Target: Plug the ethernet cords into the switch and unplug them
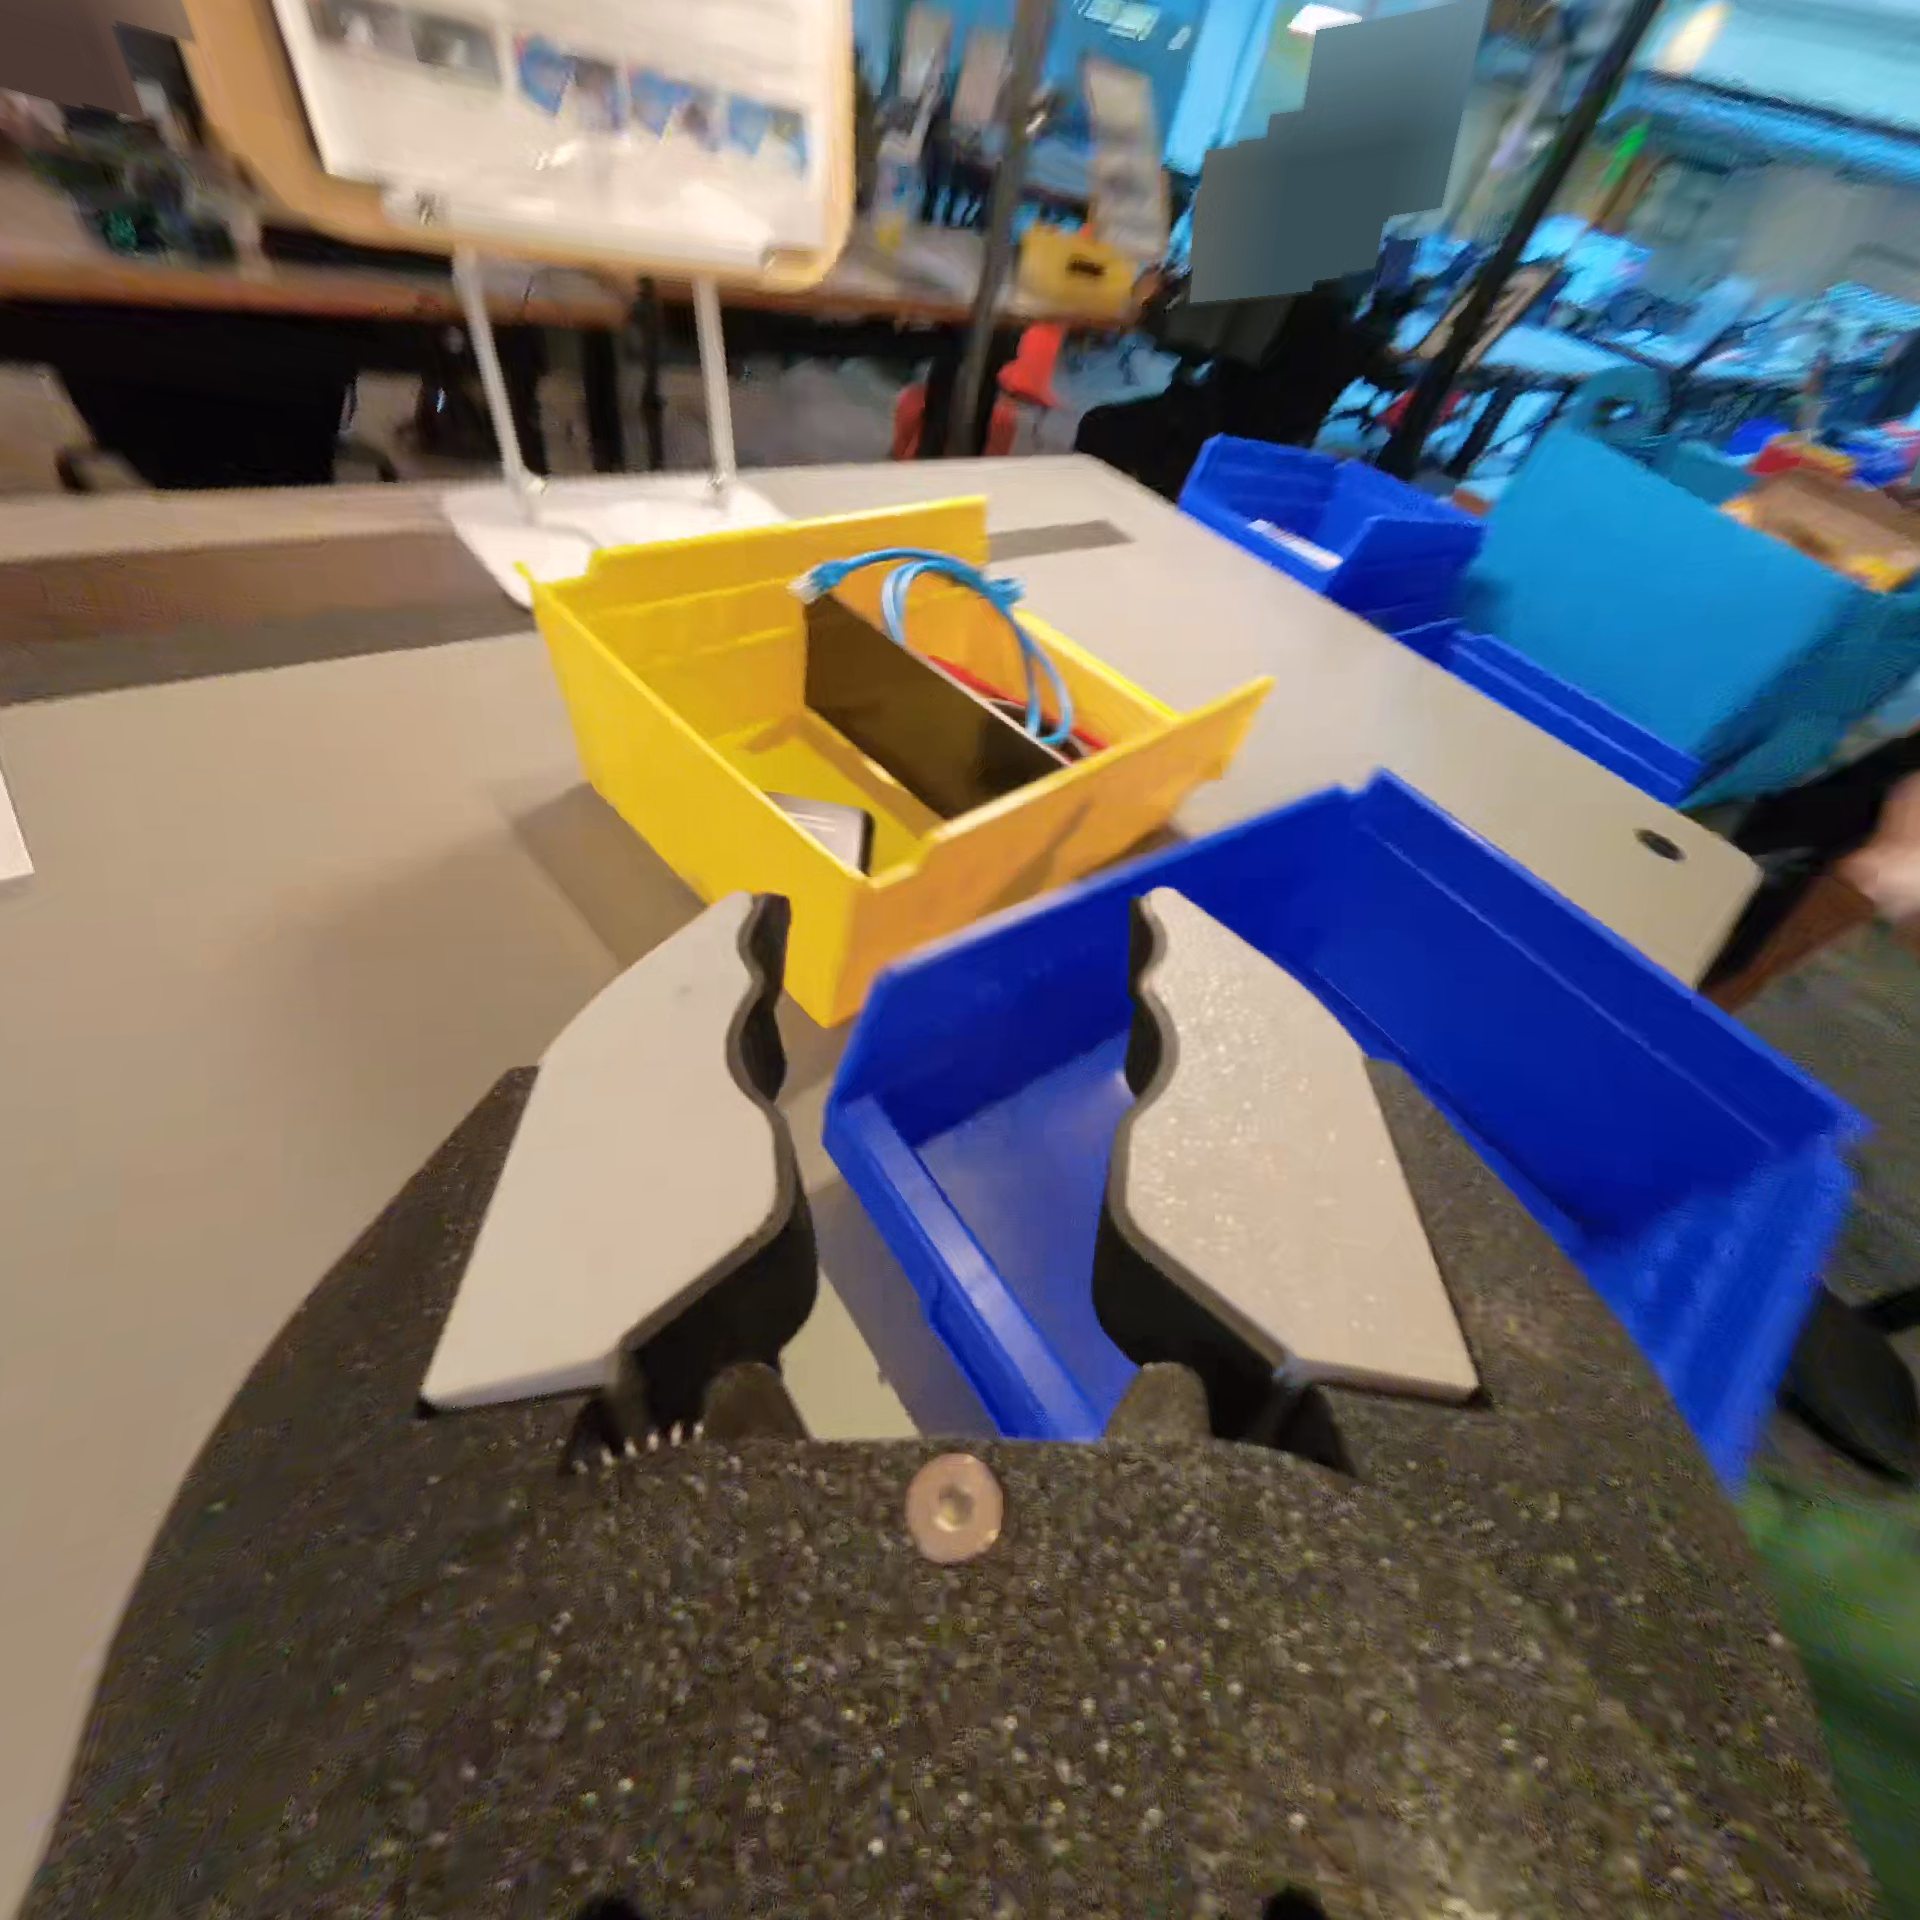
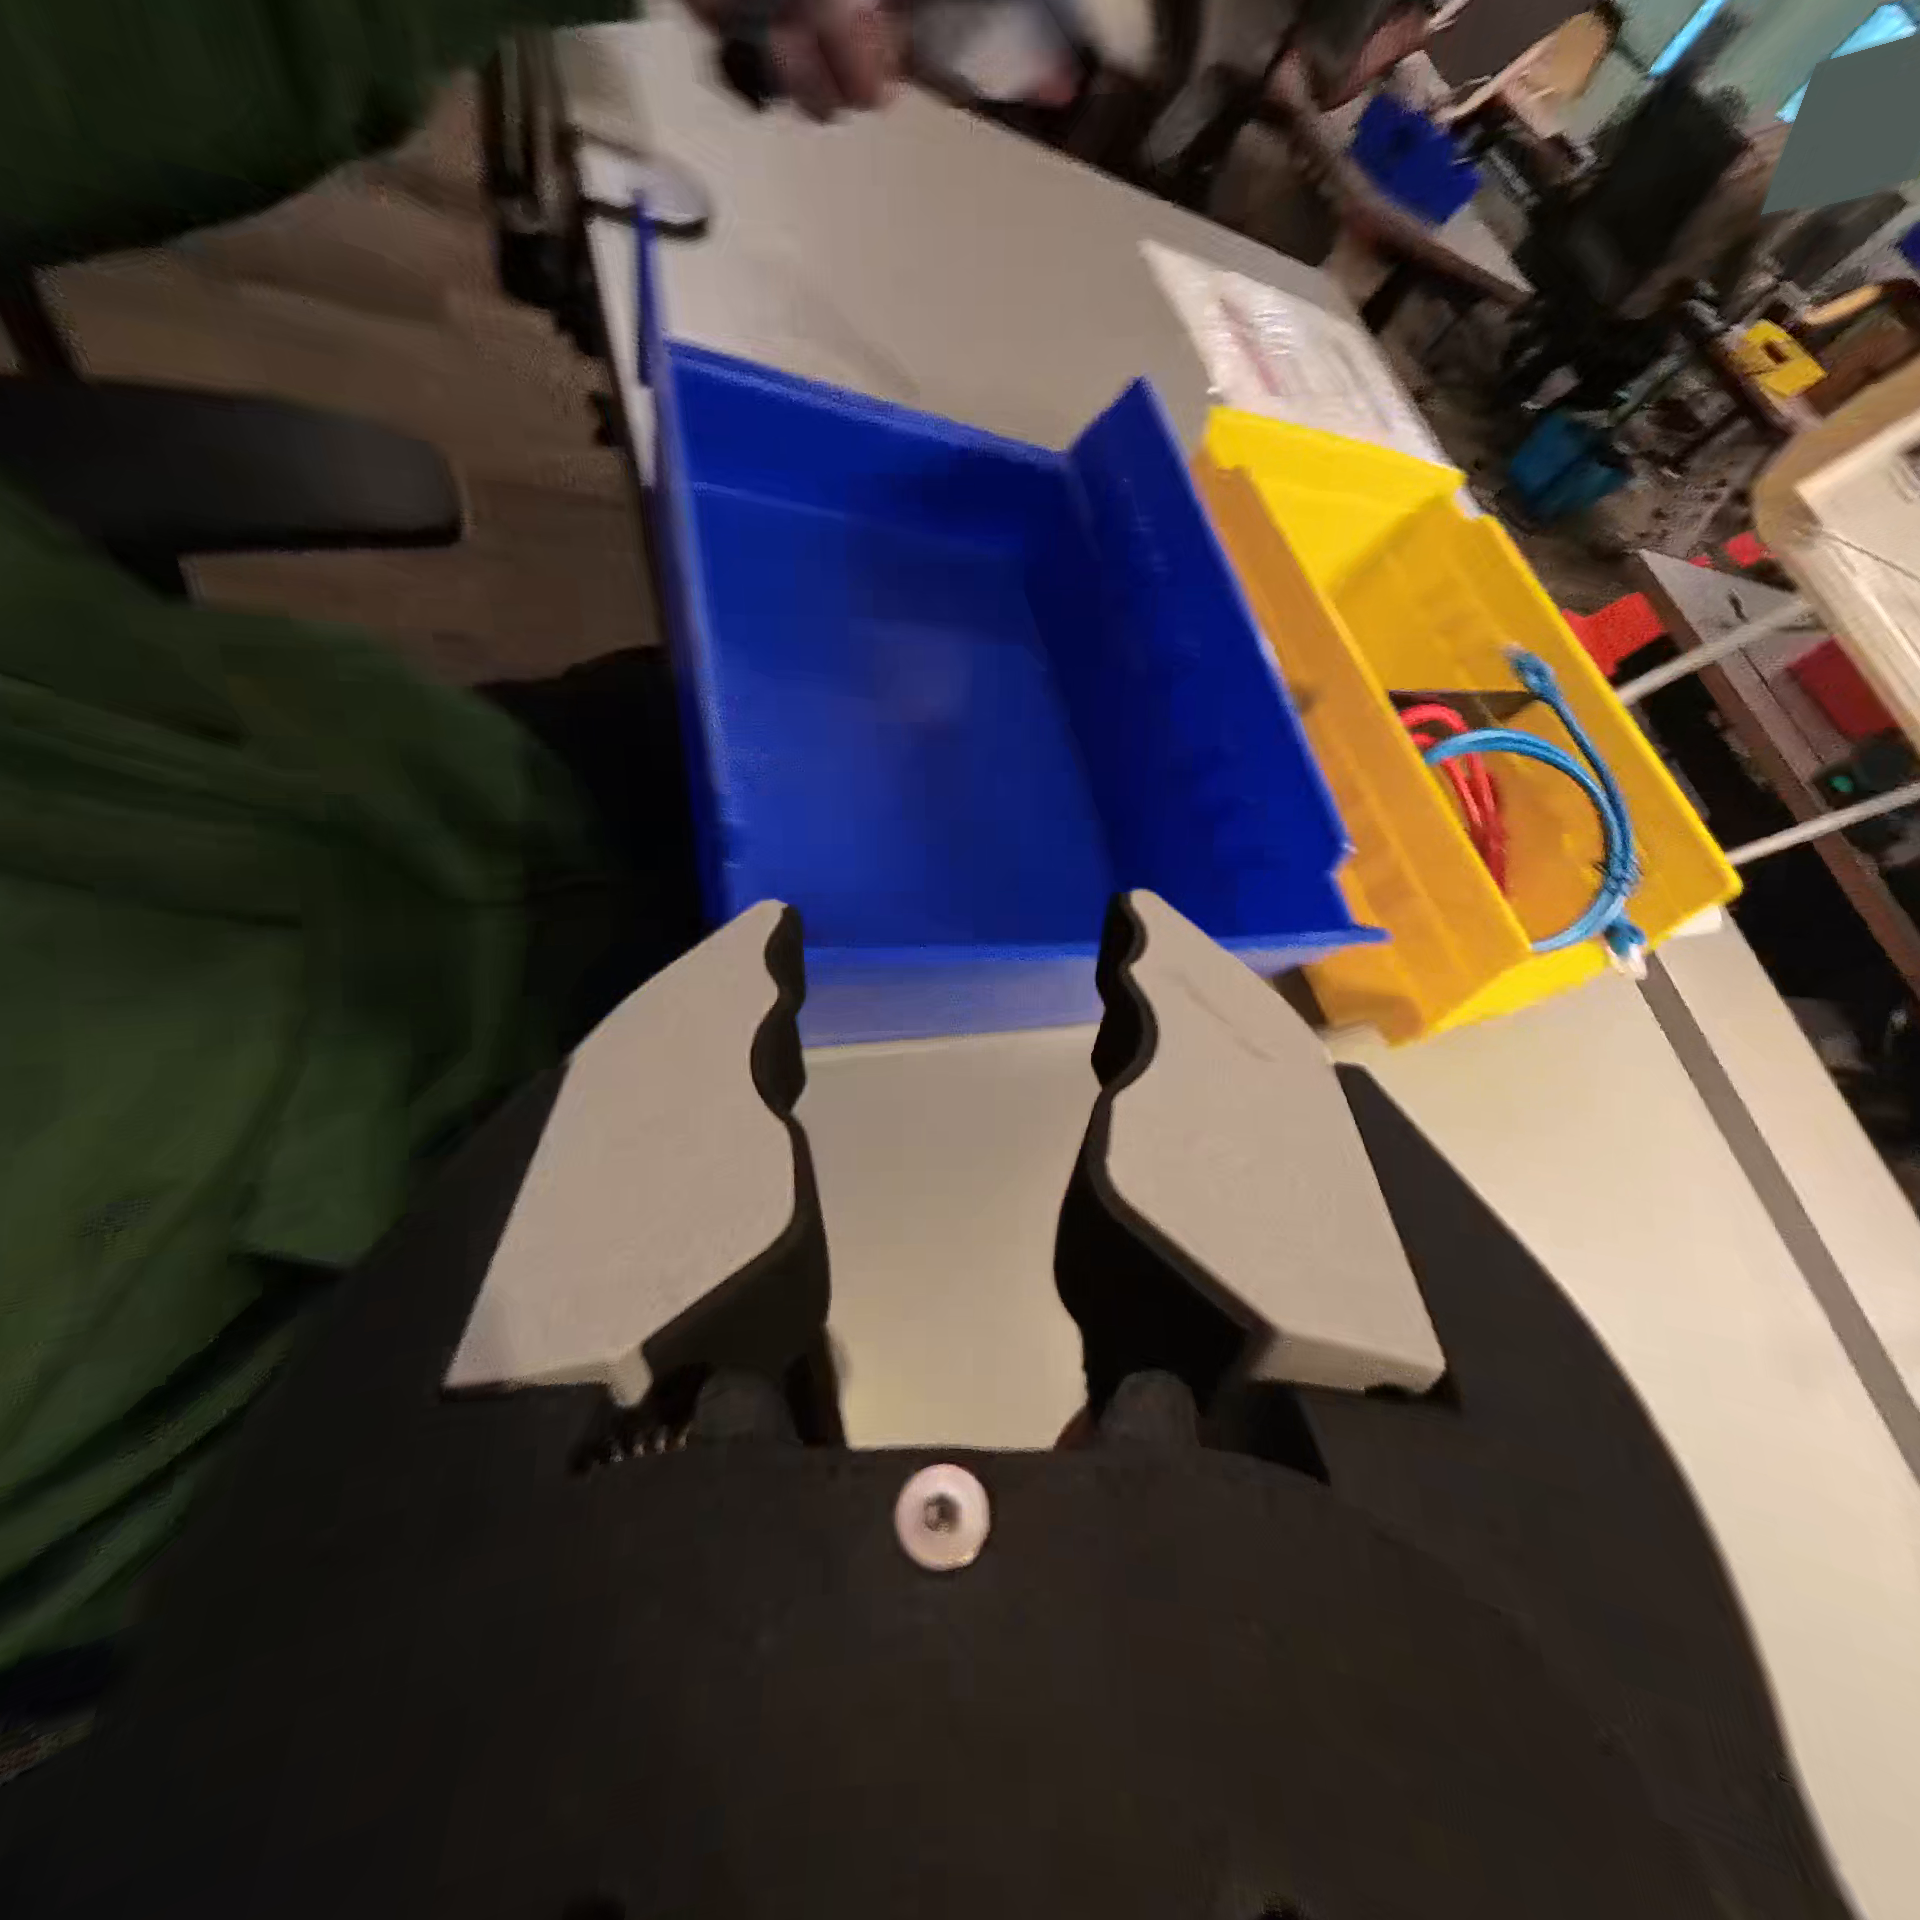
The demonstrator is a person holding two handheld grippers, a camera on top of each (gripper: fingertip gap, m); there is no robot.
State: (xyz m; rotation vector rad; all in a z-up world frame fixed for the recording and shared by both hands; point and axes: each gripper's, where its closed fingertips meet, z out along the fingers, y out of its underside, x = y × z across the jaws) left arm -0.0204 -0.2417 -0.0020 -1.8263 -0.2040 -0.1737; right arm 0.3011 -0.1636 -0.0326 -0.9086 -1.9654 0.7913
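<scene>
A grey table (image 1: 260, 935) fills the foreground, a dark strip (image 1: 1049, 540) crossing its top. Behind it a wooden workbench (image 1: 312, 291) runs along, with a display board (image 1: 561, 125) on thin legs. Black poles (image 1: 1507, 239) rise at right; the room beyond is cluttered and blurred.

You have two bins close by on the table (image 1: 260, 935): one yellow bin (image 1: 727, 748) and, just right of it and nearer, one blue bin (image 1: 1507, 1039). Inside the yellow one you can count one black divider (image 1: 914, 707), one blue cord (image 2: 1590, 790), one red cord (image 2: 1455, 769) and one grey object (image 1: 826, 831) too unclear to name. At the far right stand more blue bins (image 1: 1351, 530), at least two, blurred.
</scene>
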